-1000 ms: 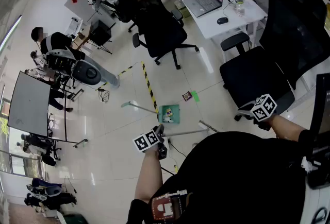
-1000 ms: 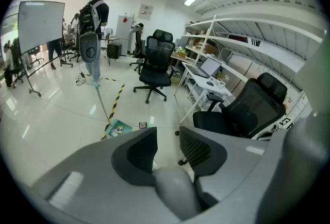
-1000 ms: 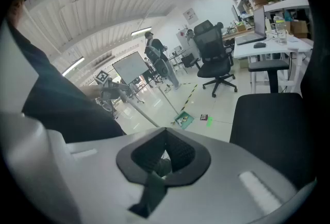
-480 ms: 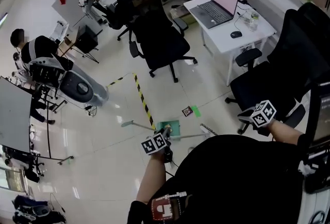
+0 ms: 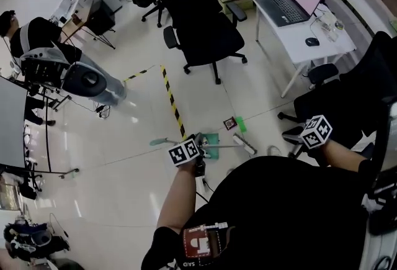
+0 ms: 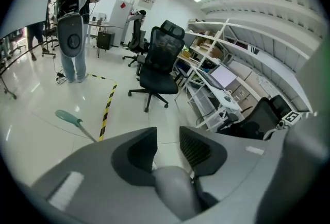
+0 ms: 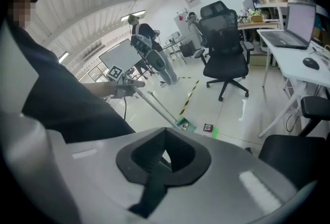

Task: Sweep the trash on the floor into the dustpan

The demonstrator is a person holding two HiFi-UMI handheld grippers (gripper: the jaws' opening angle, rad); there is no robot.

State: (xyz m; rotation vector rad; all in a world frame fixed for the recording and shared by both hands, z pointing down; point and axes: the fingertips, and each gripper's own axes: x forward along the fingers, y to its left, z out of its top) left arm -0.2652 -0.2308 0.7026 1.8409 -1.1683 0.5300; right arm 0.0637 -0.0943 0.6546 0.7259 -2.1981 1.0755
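Note:
My left gripper [image 5: 197, 154] is shut on the grey handle of a broom [image 5: 220, 146], whose pale brush head [image 5: 244, 143] rests on the floor right of the green dustpan [image 5: 211, 138]. In the left gripper view the round grey handle [image 6: 172, 189] sits between the fingers [image 6: 198, 148]. The dustpan's long rod ends in a teal grip [image 5: 156, 141]. A dark wrapper [image 5: 230, 123] and a green scrap [image 5: 240, 122] lie just beyond the dustpan. My right gripper [image 5: 312, 137] hangs over a black chair, shut and empty [image 7: 165, 138].
A yellow-black tape line [image 5: 172, 101] runs across the floor toward the dustpan. Black office chairs [image 5: 201, 27] stand beyond it, and a white desk [image 5: 310, 20] with a laptop is at the right. A grey machine [image 5: 84, 79] and a person [image 5: 31, 33] are at the left.
The head view has tilted, so the room shifted in frame. The broom's brush head came a little closer to the dustpan. The right gripper stayed by the chair.

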